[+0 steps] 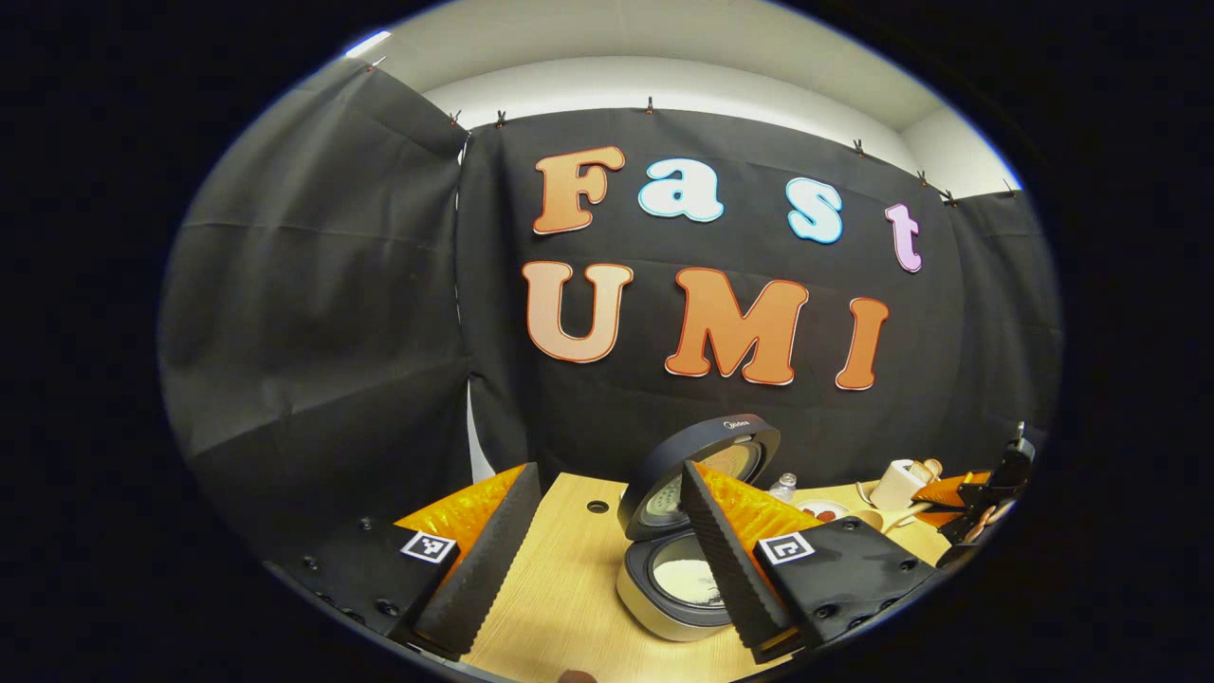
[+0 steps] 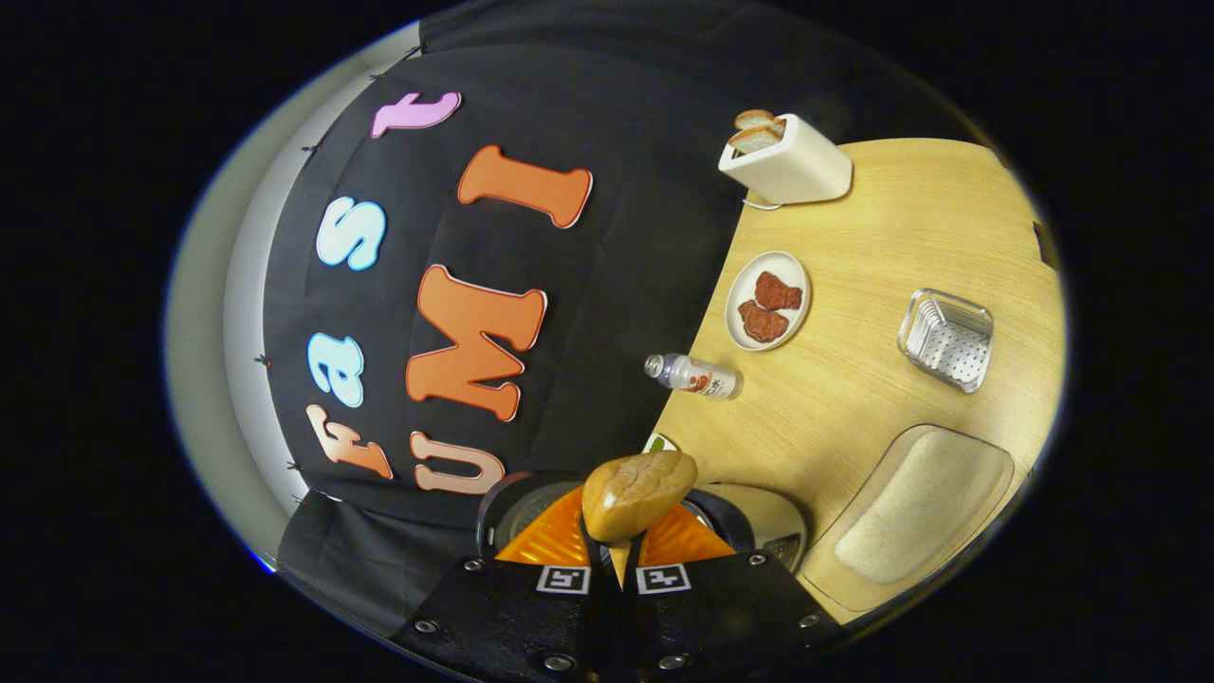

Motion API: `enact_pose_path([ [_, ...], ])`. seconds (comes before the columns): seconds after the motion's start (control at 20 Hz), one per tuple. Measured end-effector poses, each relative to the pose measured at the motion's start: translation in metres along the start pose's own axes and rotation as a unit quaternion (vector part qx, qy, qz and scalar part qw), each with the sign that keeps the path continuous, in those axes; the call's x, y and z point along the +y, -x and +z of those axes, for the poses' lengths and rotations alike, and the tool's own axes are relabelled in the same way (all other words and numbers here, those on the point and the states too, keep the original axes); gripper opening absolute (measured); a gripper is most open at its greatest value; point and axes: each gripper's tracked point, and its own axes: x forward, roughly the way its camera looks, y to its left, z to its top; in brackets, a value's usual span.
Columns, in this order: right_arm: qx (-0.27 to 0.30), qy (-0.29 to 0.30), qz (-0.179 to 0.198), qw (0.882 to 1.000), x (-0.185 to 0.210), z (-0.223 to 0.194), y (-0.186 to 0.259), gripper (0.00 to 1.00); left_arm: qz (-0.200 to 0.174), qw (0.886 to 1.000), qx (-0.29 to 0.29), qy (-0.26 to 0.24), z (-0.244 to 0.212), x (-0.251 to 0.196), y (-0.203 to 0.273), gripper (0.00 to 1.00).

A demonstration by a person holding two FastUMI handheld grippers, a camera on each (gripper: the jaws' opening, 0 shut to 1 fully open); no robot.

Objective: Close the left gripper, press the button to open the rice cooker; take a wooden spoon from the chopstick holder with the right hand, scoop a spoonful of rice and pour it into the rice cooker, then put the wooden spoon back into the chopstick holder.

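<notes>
L tongs (image 1: 607,550) spread wide apart, nothing between them, hovering over the wood counter (image 1: 560,588). Rice cooker (image 1: 678,579) sits just ahead w/ lid (image 1: 697,474) swung up, pot showing pale contents; R finger of the tongs overlaps it. Small bottle (image 1: 783,486) behind cooker. Far right: white holder (image 1: 896,484) w/ wooden handles sticking out, plus other tongs (image 1: 977,503) near counter edge, state unclear.

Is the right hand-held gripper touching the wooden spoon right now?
Touching. In the right gripper view, the right hand-held gripper has both fingers closed on the handle of the wooden spoon, whose bowl sticks out just beyond the fingertips.
</notes>
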Motion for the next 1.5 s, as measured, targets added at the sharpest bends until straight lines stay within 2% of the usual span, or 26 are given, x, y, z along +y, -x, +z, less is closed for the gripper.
enact_pose_path([
  [0.25,0.025,0.030,-0.006,0.999,0.019,-0.022,-0.053,0.04,0.002,1.000,0.001,-0.003,0.003,0.004,-0.004,1.00],
  [0.55,0.019,0.138,-0.032,0.990,0.018,-0.036,-0.090,0.04,0.009,1.000,0.005,0.003,0.000,0.017,-0.011,1.00],
  [0.95,0.021,0.196,-0.050,0.979,0.006,-0.041,-0.105,0.04,0.022,1.000,0.016,0.001,-0.009,0.029,-0.022,1.00],
  [1.3,0.017,0.272,-0.044,0.961,0.017,-0.044,-0.108,0.04,0.018,1.000,0.010,0.004,0.000,0.027,-0.029,1.00],
  [1.5,0.034,0.302,-0.036,0.952,0.021,-0.055,-0.107,0.04,0.020,1.000,0.014,0.003,0.000,0.028,-0.030,1.00],
])
